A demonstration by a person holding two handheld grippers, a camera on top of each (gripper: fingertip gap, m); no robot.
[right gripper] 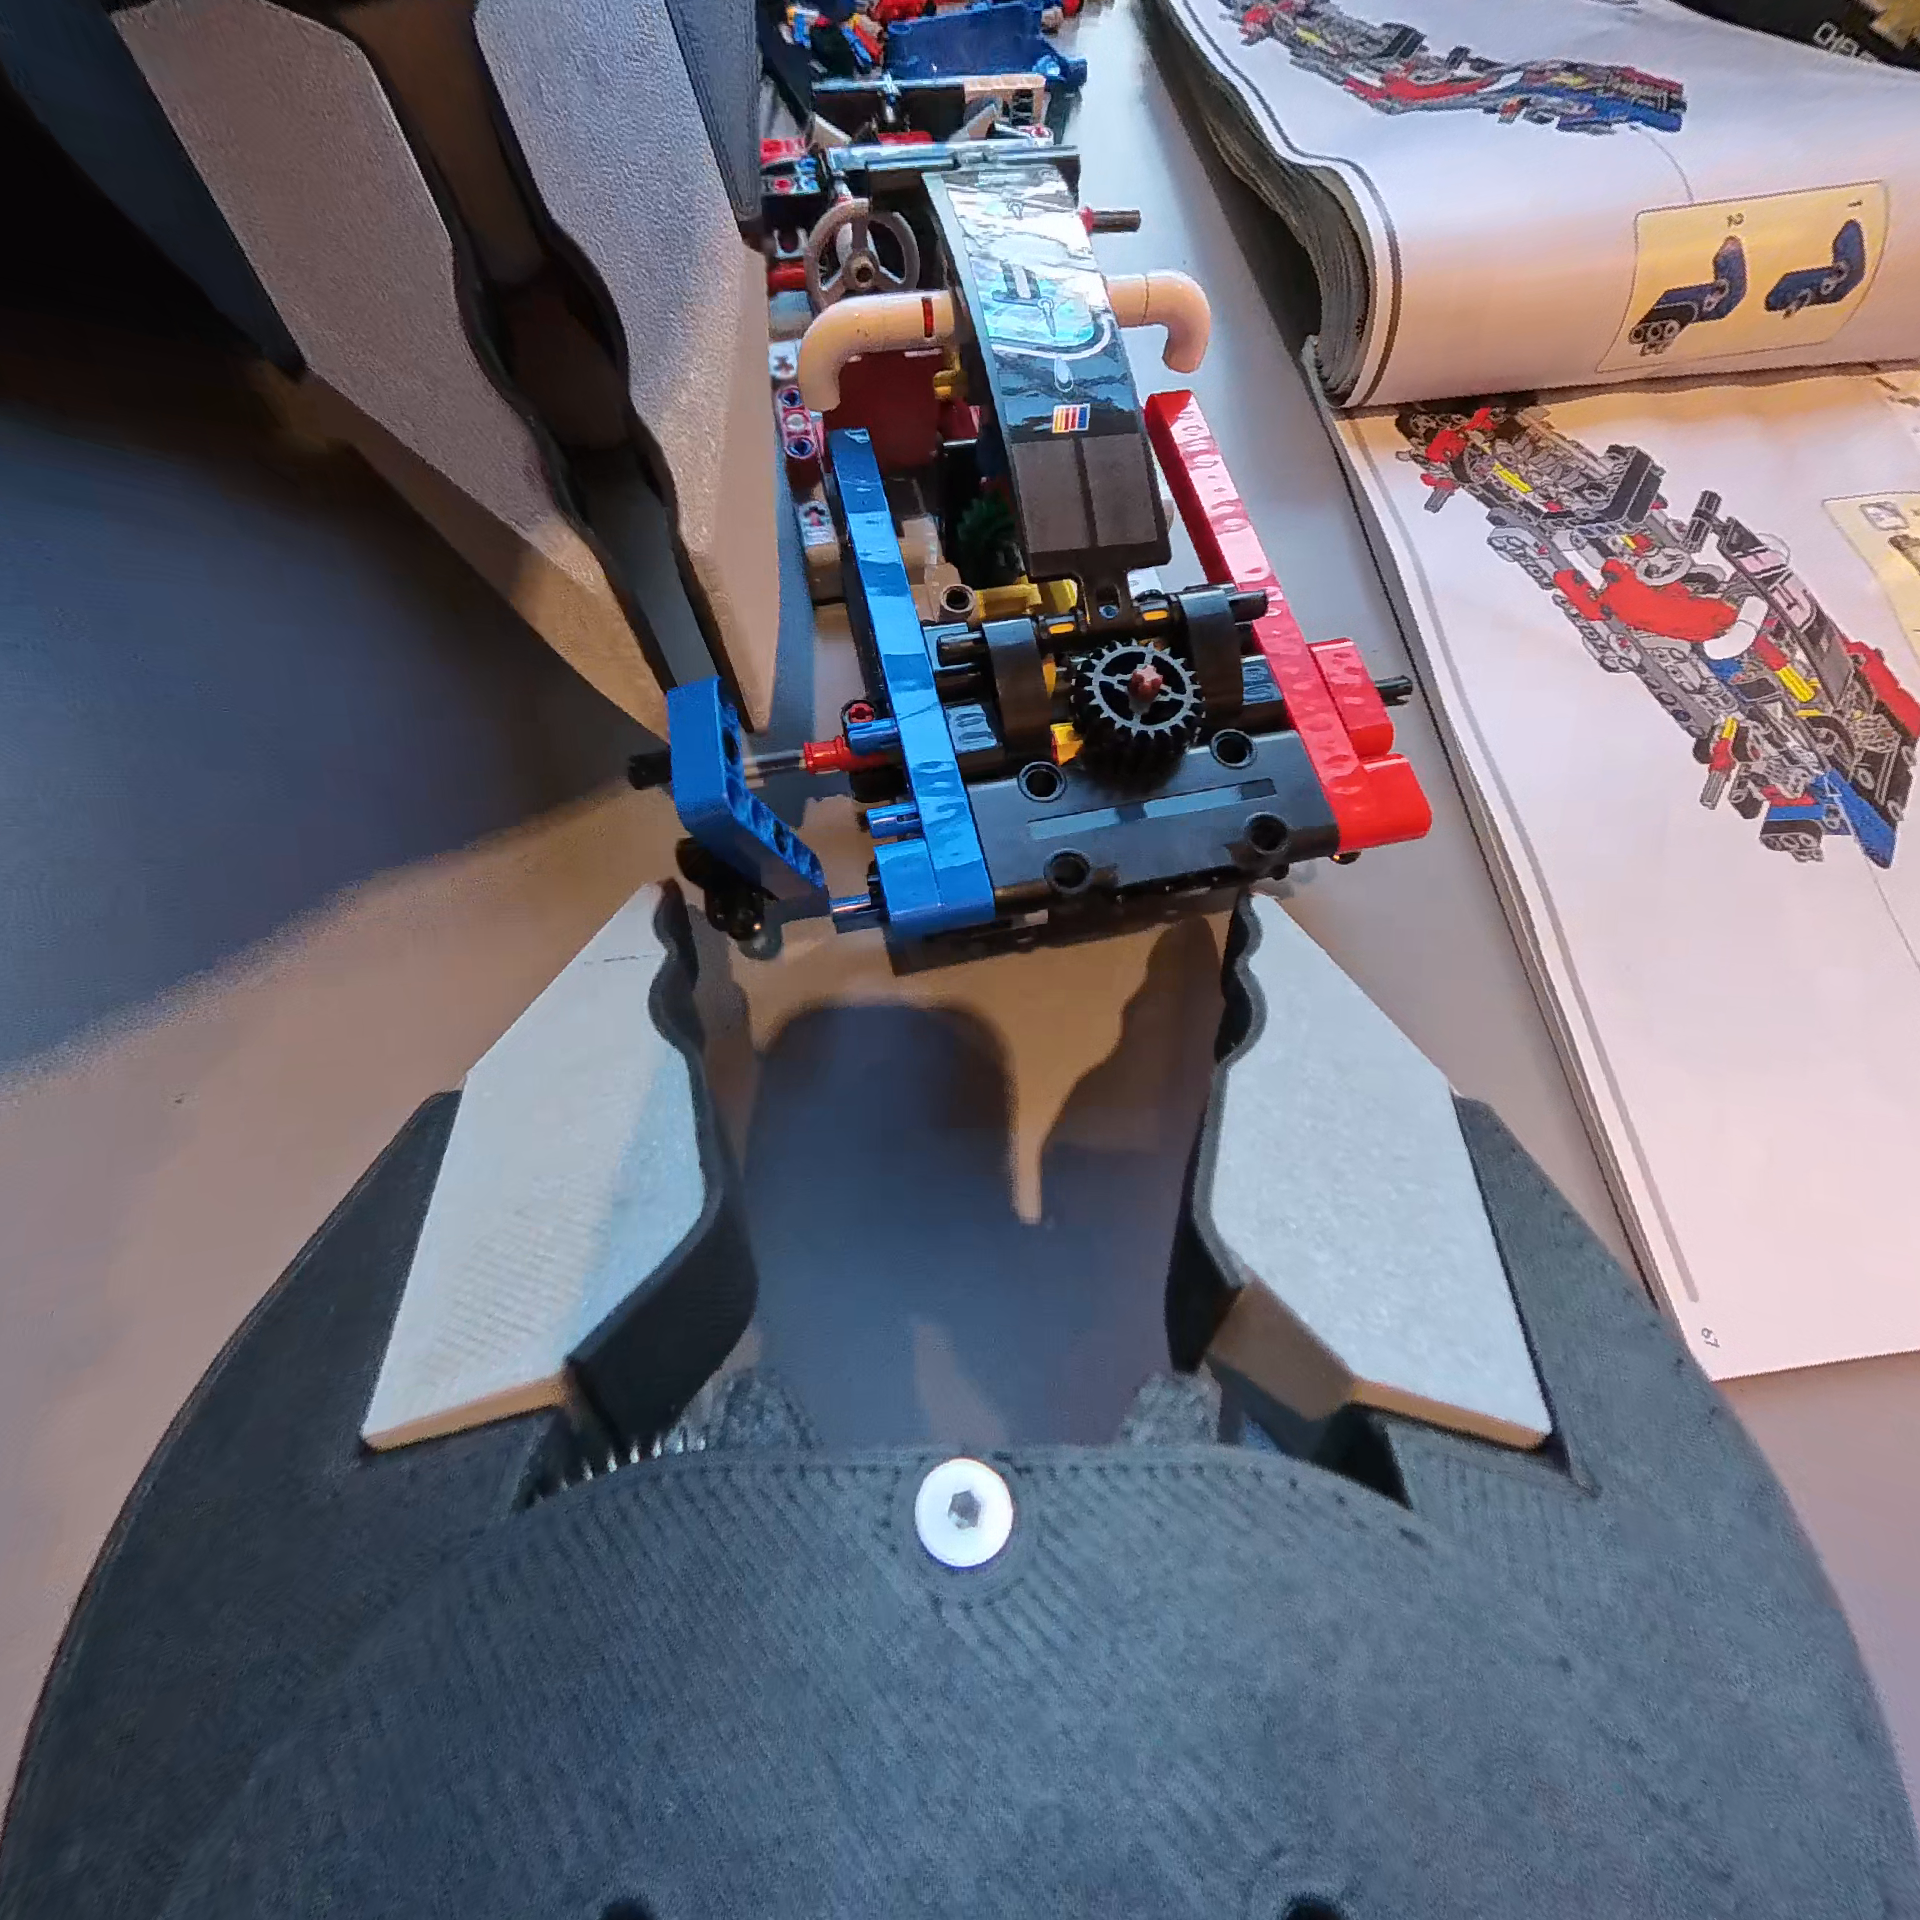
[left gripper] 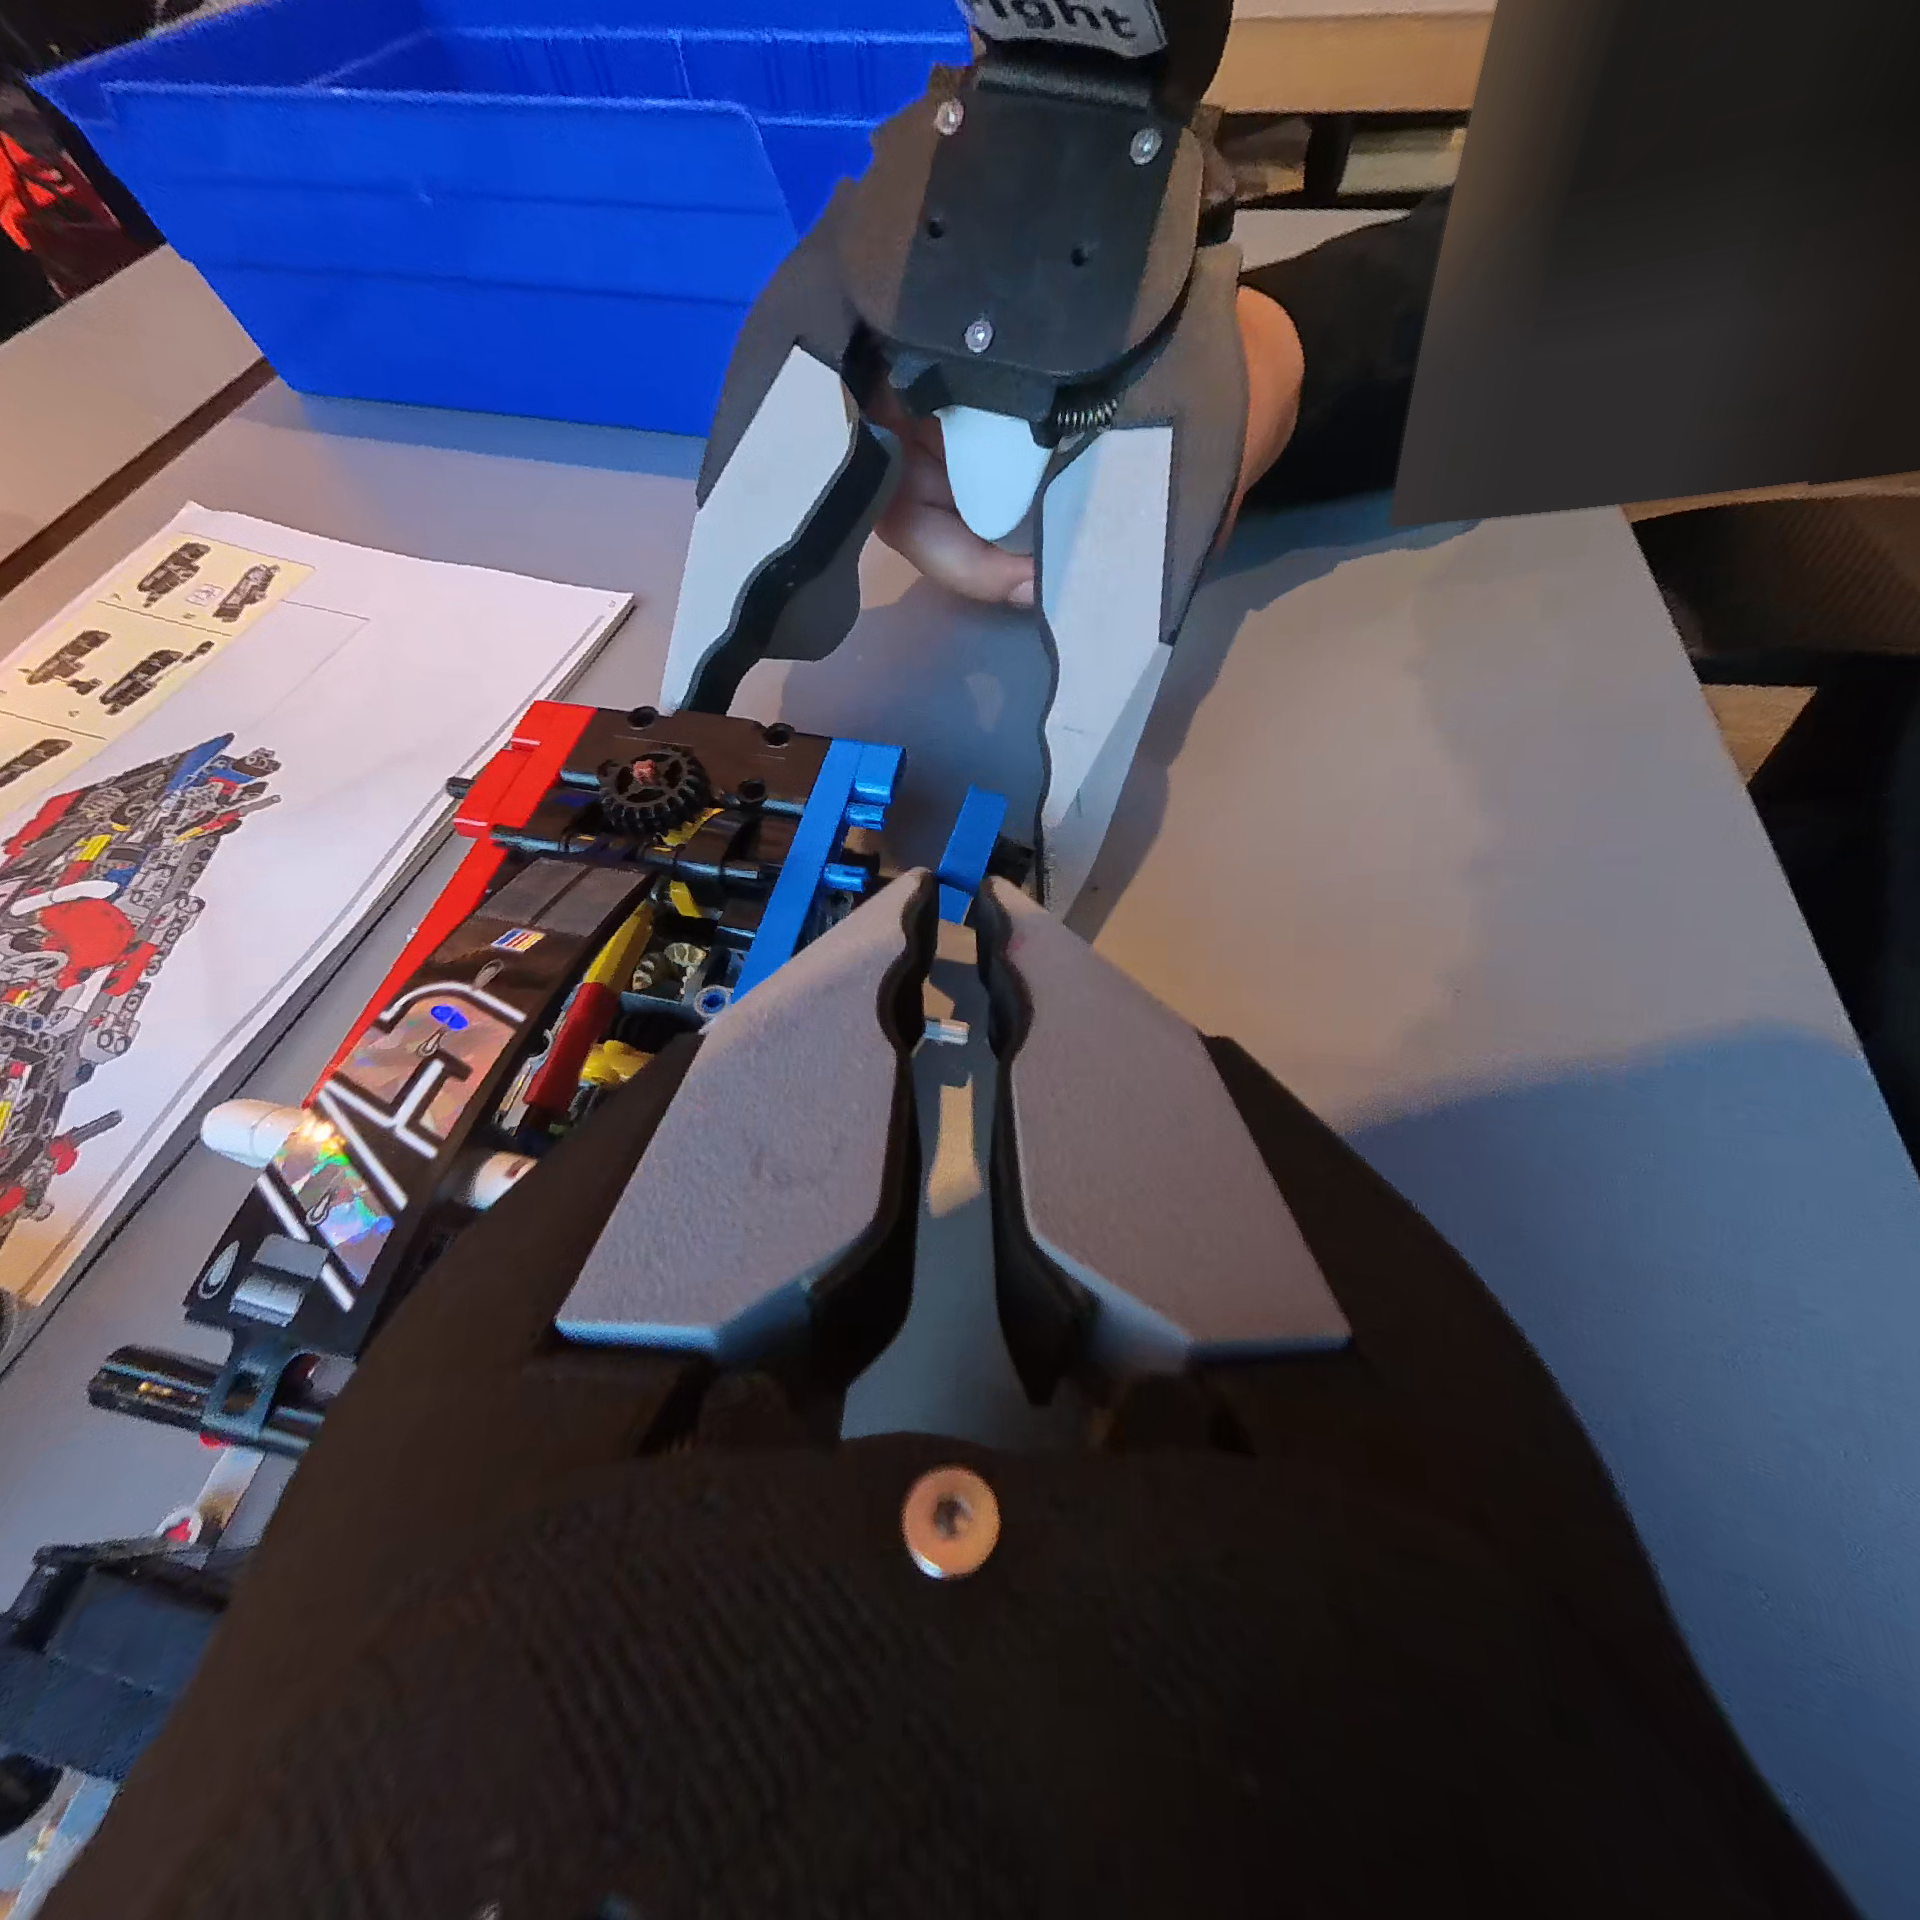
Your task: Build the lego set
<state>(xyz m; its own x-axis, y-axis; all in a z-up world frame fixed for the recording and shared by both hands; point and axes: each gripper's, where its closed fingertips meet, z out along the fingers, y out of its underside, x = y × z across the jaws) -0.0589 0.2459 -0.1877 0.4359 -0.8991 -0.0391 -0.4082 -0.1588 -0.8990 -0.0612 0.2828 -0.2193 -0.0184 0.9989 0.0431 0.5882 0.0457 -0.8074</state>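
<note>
1. Left gripper (left gripper: 951, 899): fingers drawn narrow, pinching a small blue beam (left gripper: 968, 836) at its lower end; the beam stands just off the blue side of the model.
2. Right gripper (right gripper: 951, 935): fingers spread wide and holding nothing, their tips just short of the model's near end, at 6 o'clock of it in the right wrist view.
3. Lego model (right gripper: 1091, 665): a long, partly built vehicle frame lying on the grey table (right gripper: 260, 623), with a blue rail on one side, a red rail on the other, a black gear (right gripper: 1135, 698) near the end and a black stickered panel (right gripper: 1049, 343) along the top.
4. Blue beam, right wrist view (right gripper: 727, 790): tilted, threaded on a thin black axle that projects from the model's blue rail, at 9 o'clock of the gear.
5. Instruction booklet (right gripper: 1662, 727): open, at 3 o'clock of the model in the right wrist view.
6. Blue bin (left gripper: 468, 208): at 11 o'clock in the left wrist view; its contents cannot be seen.
7. Loose parts (right gripper: 935, 62): a heap on the table beyond the model's far end, at 12 o'clock.
</note>
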